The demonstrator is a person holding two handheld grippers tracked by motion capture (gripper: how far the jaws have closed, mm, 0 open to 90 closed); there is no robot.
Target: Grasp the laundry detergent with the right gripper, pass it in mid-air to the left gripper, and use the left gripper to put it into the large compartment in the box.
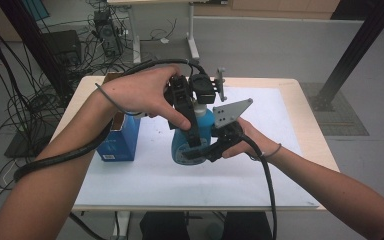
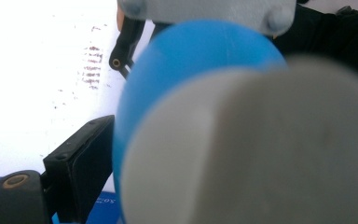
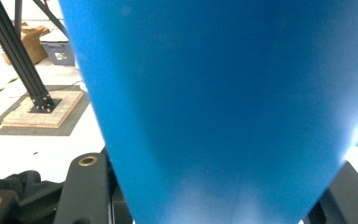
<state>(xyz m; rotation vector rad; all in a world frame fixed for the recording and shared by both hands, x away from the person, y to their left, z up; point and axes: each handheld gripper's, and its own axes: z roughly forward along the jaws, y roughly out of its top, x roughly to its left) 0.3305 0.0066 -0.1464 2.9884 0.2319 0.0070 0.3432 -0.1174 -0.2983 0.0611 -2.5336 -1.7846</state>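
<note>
I hold the blue bottle (image 1: 190,140) upright near the middle of the table (image 1: 310,125), the right gripper (image 1: 205,150) clenched on its lower body, jaws flanking it in the right gripper view. The left gripper (image 1: 192,107) straddles the grey cap (image 2: 261,154) from above; whether its pads press, I cannot tell. Risk: any twist at the cap could spin the smooth bottle in the lower grip or tip it. The blue box (image 1: 122,140), toward the left edge, crowds my left forearm.

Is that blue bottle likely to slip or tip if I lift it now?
Probably steady: the right gripper clamps the blue bottle low on its body. Its smooth, glossy plastic may slide. It tapers upward, so the left gripper near the cap helps against tipping.
</note>
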